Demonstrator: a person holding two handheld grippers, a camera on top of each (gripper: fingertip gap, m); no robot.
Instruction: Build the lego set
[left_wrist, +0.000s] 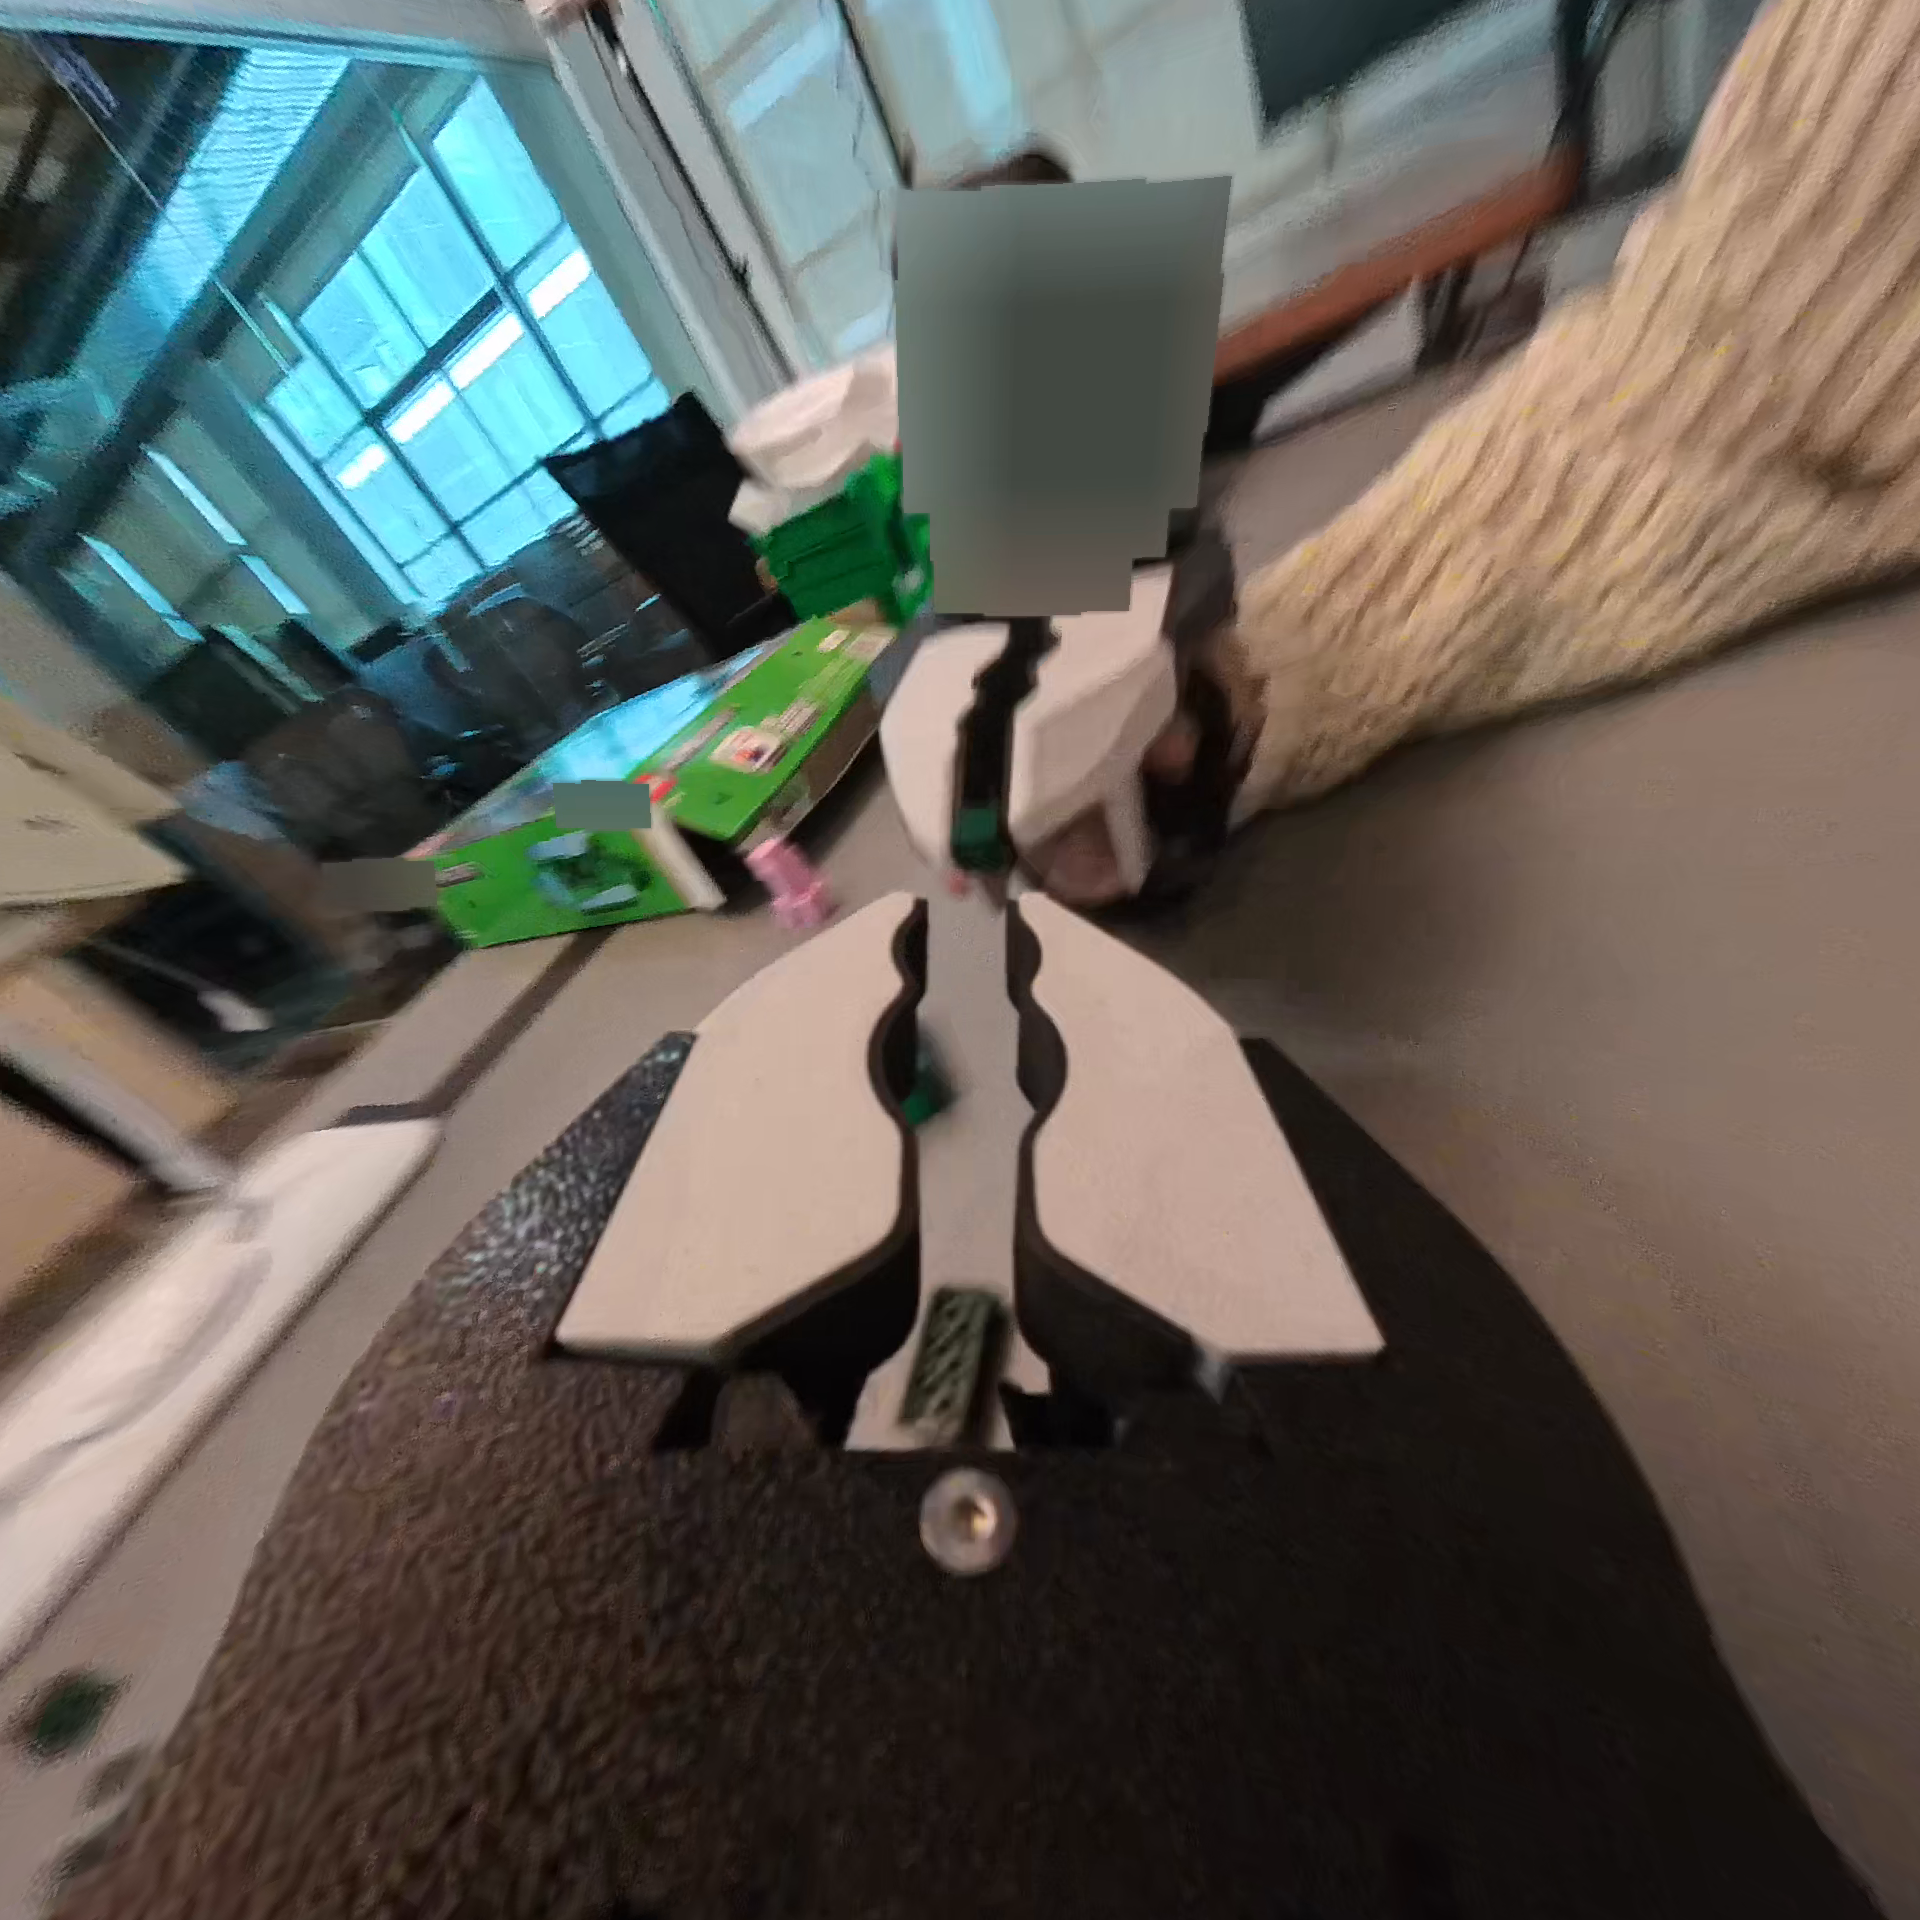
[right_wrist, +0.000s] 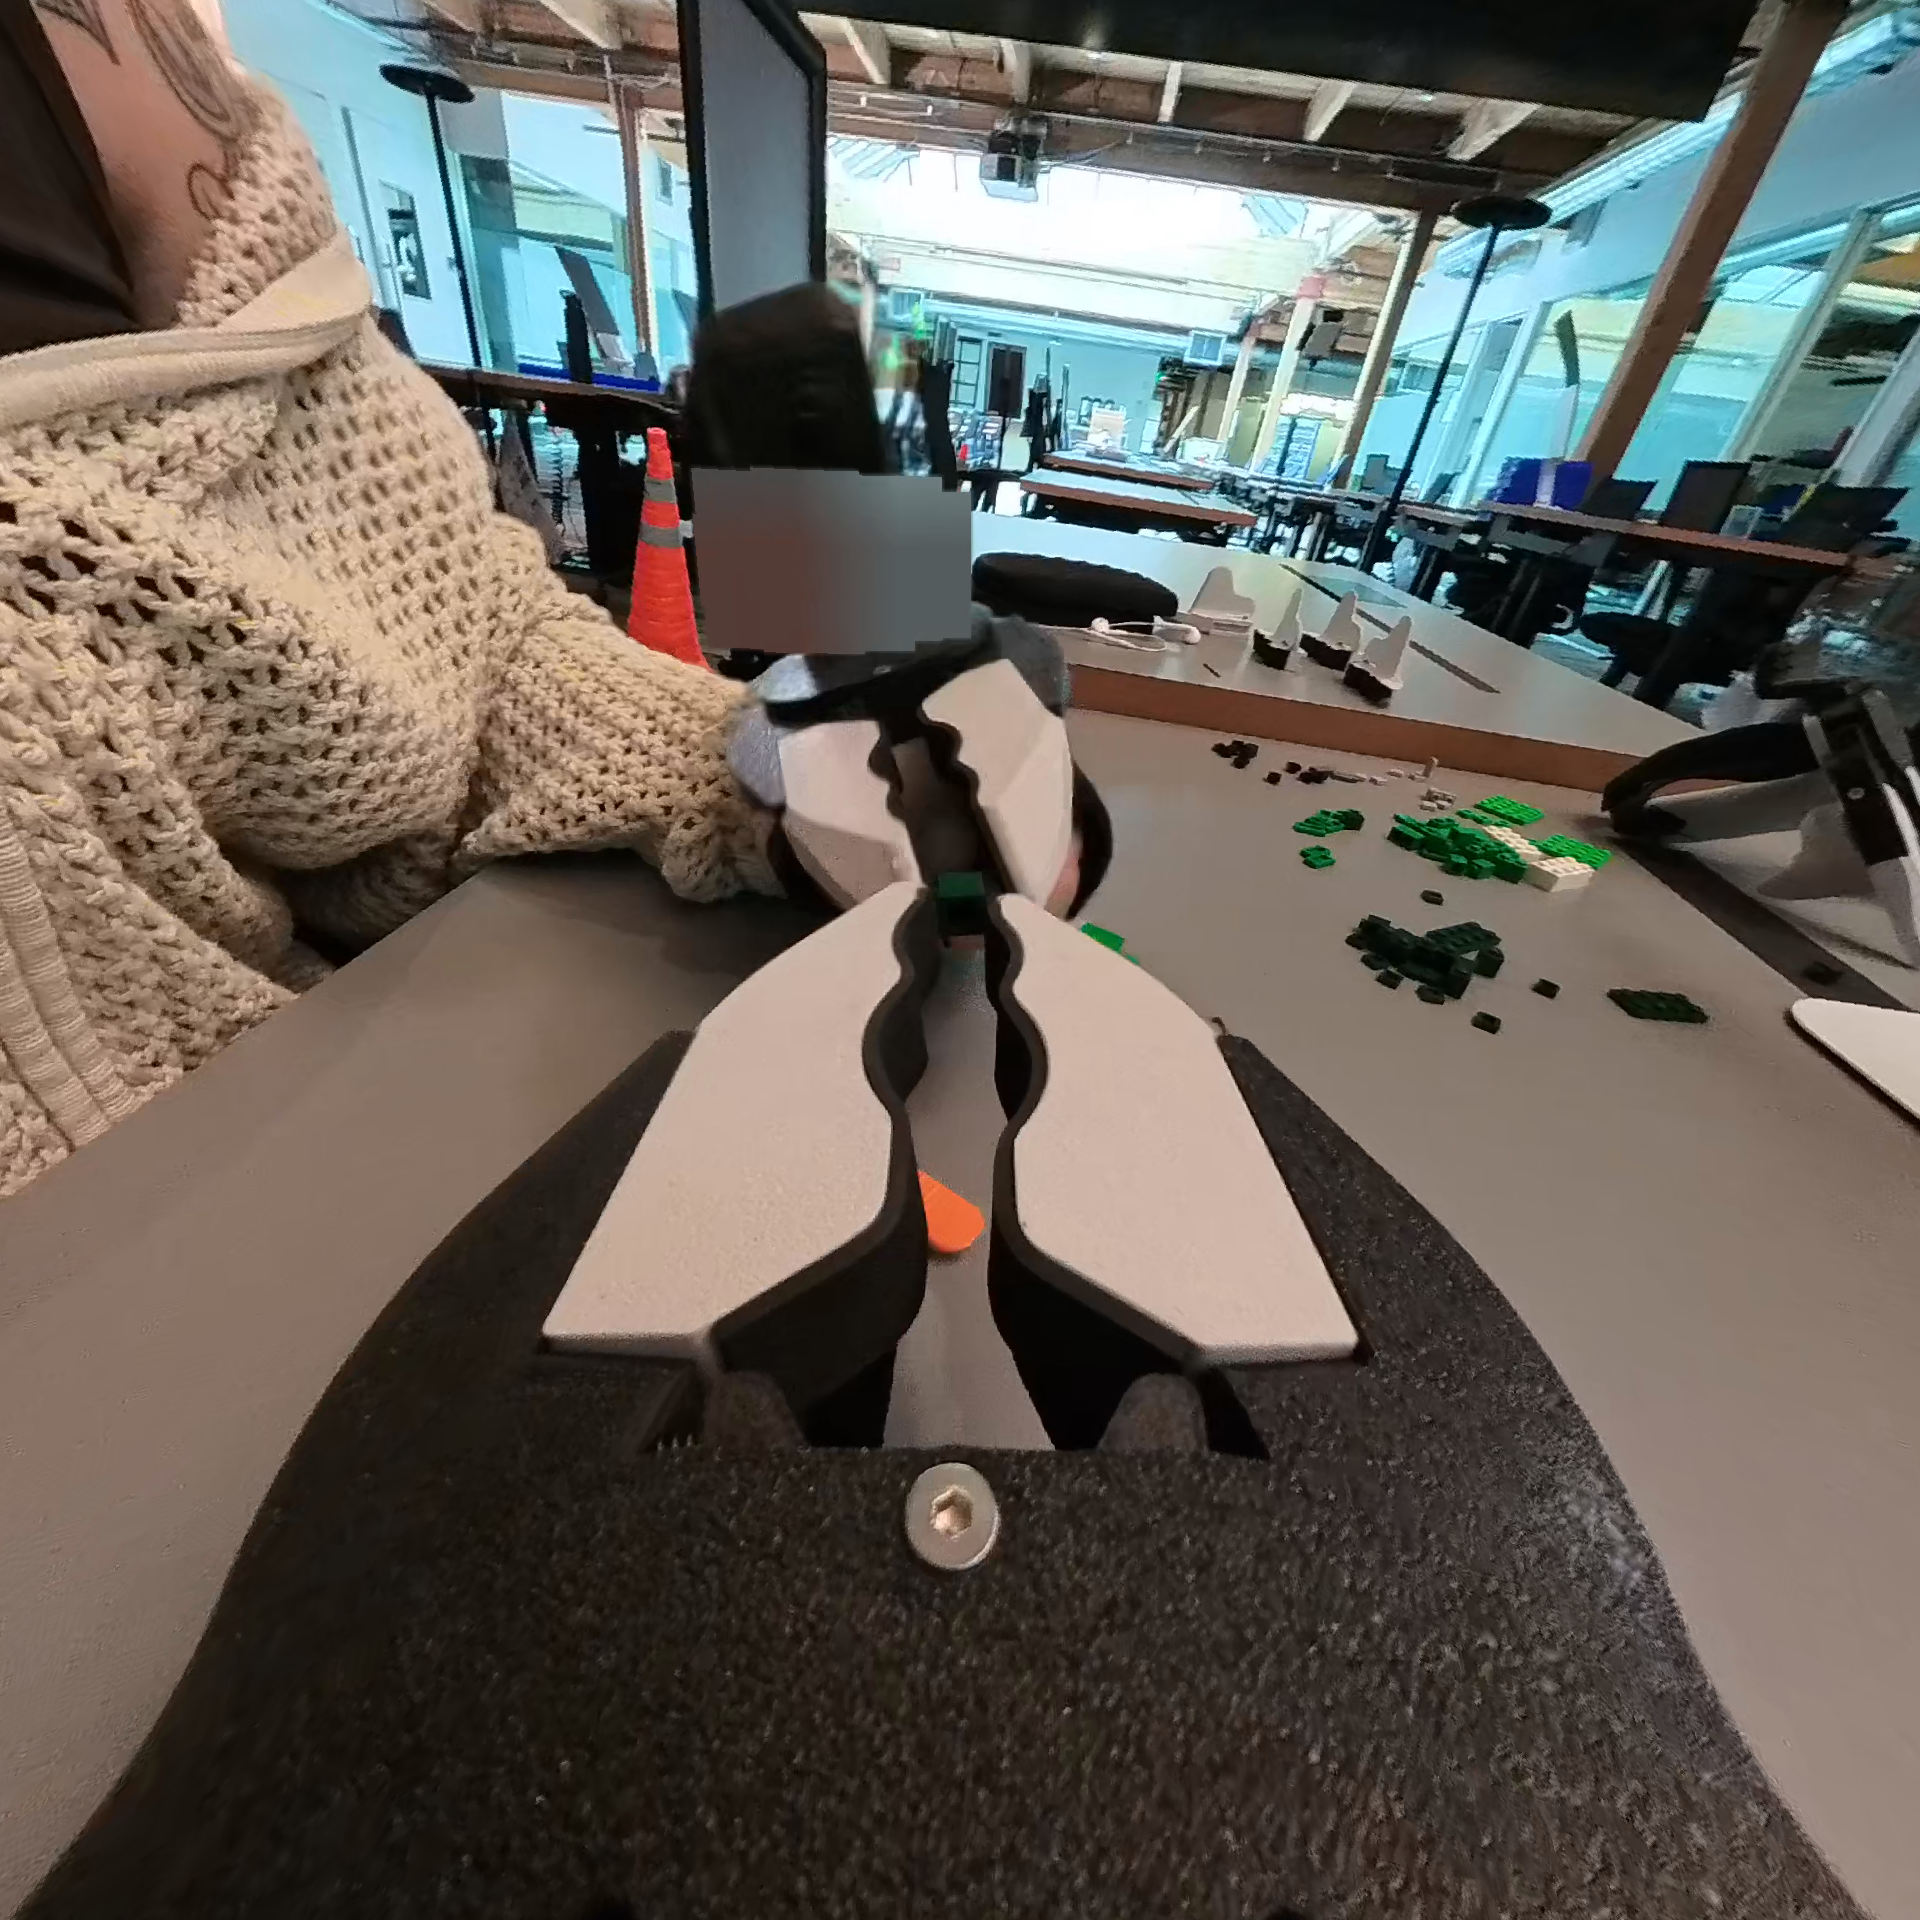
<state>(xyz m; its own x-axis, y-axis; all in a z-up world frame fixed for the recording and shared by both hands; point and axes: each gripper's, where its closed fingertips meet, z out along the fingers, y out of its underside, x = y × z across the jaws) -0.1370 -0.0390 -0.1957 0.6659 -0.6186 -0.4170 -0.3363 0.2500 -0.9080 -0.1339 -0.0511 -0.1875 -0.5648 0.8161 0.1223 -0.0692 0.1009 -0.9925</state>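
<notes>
Lego brick (right_wrist: 958, 891), small and green, sits pinched at the tips of our right gripper (right_wrist: 961, 909) above the grey table (right_wrist: 1455, 1195), while our left gripper (left_wrist: 966, 909), tip to tip with it, stands slightly parted, seemingly empty.

small green brick (right_wrist: 958, 889) pinched between facing jaws — loose green bricks (right_wrist: 1455, 847) scattered on the table.

Green box (left_wrist: 665, 790) blurred; distant dark bricks (right_wrist: 1262, 764) too small.
</notes>
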